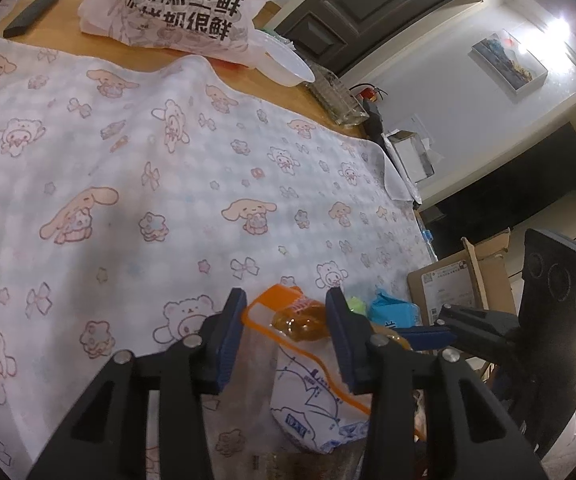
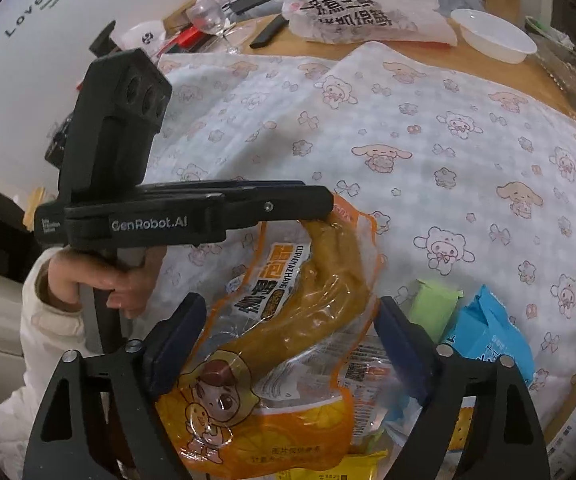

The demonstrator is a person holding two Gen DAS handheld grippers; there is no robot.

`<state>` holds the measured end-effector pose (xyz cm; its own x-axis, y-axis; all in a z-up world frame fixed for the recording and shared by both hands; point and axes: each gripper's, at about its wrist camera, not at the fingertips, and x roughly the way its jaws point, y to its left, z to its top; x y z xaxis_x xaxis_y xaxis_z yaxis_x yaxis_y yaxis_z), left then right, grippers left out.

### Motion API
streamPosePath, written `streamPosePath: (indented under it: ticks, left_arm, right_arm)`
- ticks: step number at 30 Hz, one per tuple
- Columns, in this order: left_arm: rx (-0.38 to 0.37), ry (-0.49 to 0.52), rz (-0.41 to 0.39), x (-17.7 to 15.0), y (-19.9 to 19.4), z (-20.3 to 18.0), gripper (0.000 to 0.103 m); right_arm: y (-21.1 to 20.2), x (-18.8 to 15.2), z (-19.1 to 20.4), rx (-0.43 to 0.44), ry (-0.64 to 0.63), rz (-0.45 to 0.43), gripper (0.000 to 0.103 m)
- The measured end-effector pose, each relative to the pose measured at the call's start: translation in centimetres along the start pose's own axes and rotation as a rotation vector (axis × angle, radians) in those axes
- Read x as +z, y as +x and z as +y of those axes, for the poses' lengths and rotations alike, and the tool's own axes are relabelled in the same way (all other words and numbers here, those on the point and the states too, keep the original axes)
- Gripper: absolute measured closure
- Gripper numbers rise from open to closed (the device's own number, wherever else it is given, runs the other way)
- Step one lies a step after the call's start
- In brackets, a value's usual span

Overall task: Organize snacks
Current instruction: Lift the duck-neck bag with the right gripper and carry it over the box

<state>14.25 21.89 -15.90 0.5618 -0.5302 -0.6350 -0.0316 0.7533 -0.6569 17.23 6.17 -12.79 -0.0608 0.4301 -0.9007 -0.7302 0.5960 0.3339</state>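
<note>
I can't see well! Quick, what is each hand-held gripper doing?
Left hand-held gripper: open around the orange snack bag.
Right hand-held gripper: open over the same bag.

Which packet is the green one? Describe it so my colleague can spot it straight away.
Start at the cartoon-print cloth covering the table, then go to the snack pile at its near edge. The green packet lies flat between the big orange pouch and a blue packet. It is the small plain pale-green one.

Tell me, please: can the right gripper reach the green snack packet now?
Probably yes. The right gripper is open, and the green snack packet lies beside it uncovered on the tablecloth. Only the orange snack bag between its fingers is close.
</note>
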Motion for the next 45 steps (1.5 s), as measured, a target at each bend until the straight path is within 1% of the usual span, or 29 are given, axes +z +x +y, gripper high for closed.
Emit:
streamPosePath:
  ticks: [2, 4, 5, 6, 7, 8, 9, 10, 11, 14, 18, 21, 24, 27, 29, 32, 36, 39, 42, 44, 45]
  left_arm:
    - [-0.013, -0.005, 0.002, 0.0, 0.0, 0.0, 0.065]
    - [-0.05, -0.011, 0.013, 0.0, 0.0, 0.0, 0.06]
    - [-0.069, -0.01, 0.021, -0.1, 0.1, -0.2, 0.053]
    - [-0.078, -0.005, 0.03, -0.1, 0.2, -0.4, 0.051]
    - [-0.088, 0.007, 0.033, -0.2, 0.3, -0.8, 0.051]
    - [-0.09, 0.01, 0.023, -0.2, 0.2, -1.0, 0.051]
    - [-0.091, 0.012, 0.018, -0.2, 0.1, -1.3, 0.051]
    - [-0.093, 0.02, 0.003, -0.1, -0.2, -1.7, 0.055]
    - [-0.098, 0.03, -0.013, -0.1, -0.6, -2.0, 0.062]
    - [-0.098, 0.056, -0.057, 0.1, -2.0, -2.7, 0.069]
    - [-0.085, 0.105, -0.115, 0.4, -4.3, -4.5, 0.073]
    - [-0.062, 0.153, -0.16, 0.6, -6.1, -6.6, 0.074]
    - [-0.045, 0.196, -0.2, 0.7, -8.0, -9.4, 0.074]
    - [-0.031, 0.238, -0.232, 0.6, -9.4, -12.5, 0.074]
    - [-0.029, 0.271, -0.242, 0.5, -9.8, -14.8, 0.074]
    - [-0.03, 0.327, -0.241, 0.2, -9.4, -18.4, 0.074]
    - [-0.033, 0.381, -0.225, -0.1, -7.6, -23.6, 0.074]
    - [-0.031, 0.42, -0.213, -0.4, -5.7, -27.2, 0.075]
    - [-0.023, 0.467, -0.193, -0.7, -3.4, -31.4, 0.075]
    - [-0.017, 0.495, -0.171, -0.7, -1.1, -34.3, 0.075]
    - [-0.015, 0.501, -0.161, -0.7, -0.2, -35.1, 0.075]
  right_arm:
    - [0.1, -0.1, 0.0, -0.016, -0.015, 0.004, 0.026]
    - [0.3, -0.3, 0.4, -0.045, -0.049, 0.01, 0.032]
    - [0.4, -0.4, 0.5, -0.057, -0.06, 0.009, 0.034]
    - [0.5, -0.4, 0.6, -0.068, -0.071, 0.004, 0.038]
    - [0.4, -0.4, 0.9, -0.068, -0.081, -0.007, 0.044]
    - [0.3, -0.4, 1.1, -0.077, -0.092, -0.014, 0.044]
    - [0.2, -0.4, 1.4, -0.088, -0.104, -0.023, 0.044]
    - [0.1, -0.4, 1.8, -0.102, -0.124, -0.035, 0.045]
    - [0.0, -0.5, 2.1, -0.114, -0.137, -0.045, 0.045]
    - [-0.6, -0.4, 2.6, -0.125, -0.144, -0.074, 0.046]
    - [-2.0, -0.4, 3.7, -0.134, -0.18, -0.126, 0.046]
    - [-3.7, -0.4, 4.4, -0.128, -0.188, -0.175, 0.046]
    - [-6.1, -0.9, 5.1, -0.131, -0.209, -0.237, 0.046]
    - [-8.9, -1.6, 5.2, -0.114, -0.215, -0.292, 0.046]
    - [-10.5, -2.1, 5.2, -0.117, -0.224, -0.321, 0.046]
    - [-13.3, -3.6, 4.4, -0.125, -0.221, -0.364, 0.046]
    - [-16.9, -6.3, 2.4, -0.142, -0.204, -0.41, 0.046]
    - [-19.6, -8.6, -0.1, -0.143, -0.174, -0.452, 0.046]
    - [-22.3, -11.0, -2.9, -0.137, -0.138, -0.494, 0.046]
    - [-24.1, -12.7, -5.1, -0.137, -0.115, -0.518, 0.046]
    - [-24.7, -13.5, -6.2, -0.138, -0.103, -0.528, 0.046]
